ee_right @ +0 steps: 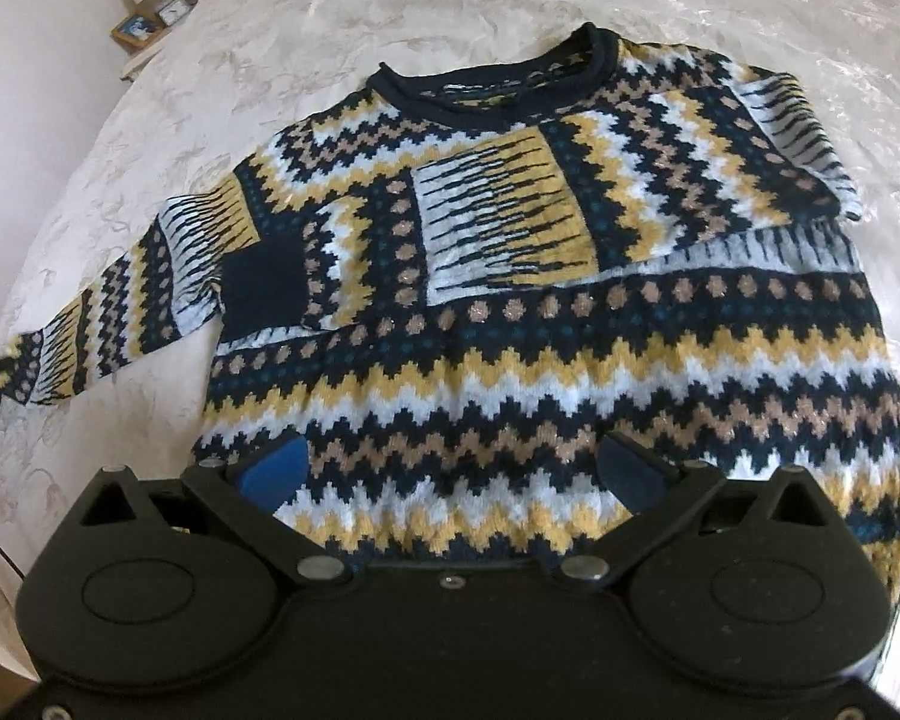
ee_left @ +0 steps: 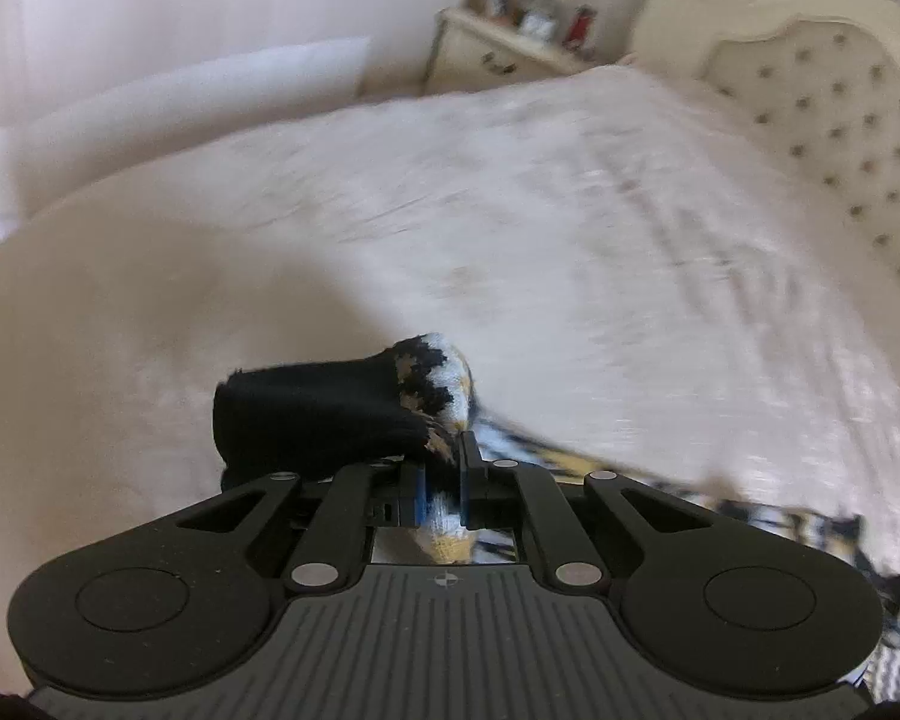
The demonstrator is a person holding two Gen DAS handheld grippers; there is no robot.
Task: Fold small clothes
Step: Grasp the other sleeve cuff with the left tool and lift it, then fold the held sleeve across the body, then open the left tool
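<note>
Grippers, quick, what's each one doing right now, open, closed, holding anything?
Left gripper: closed on the sweater's sleeve, near the cuff.
Right gripper: open, holding nothing, above the sweater.

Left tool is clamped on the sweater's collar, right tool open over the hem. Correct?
Not quite. The left tool is clamped on a sleeve cuff, not the collar: the left wrist view shows the dark cuff pinched between its pads. In the right wrist view the collar lies free at the far end of the sweater. The right tool is open over the hem, as stated.
</note>
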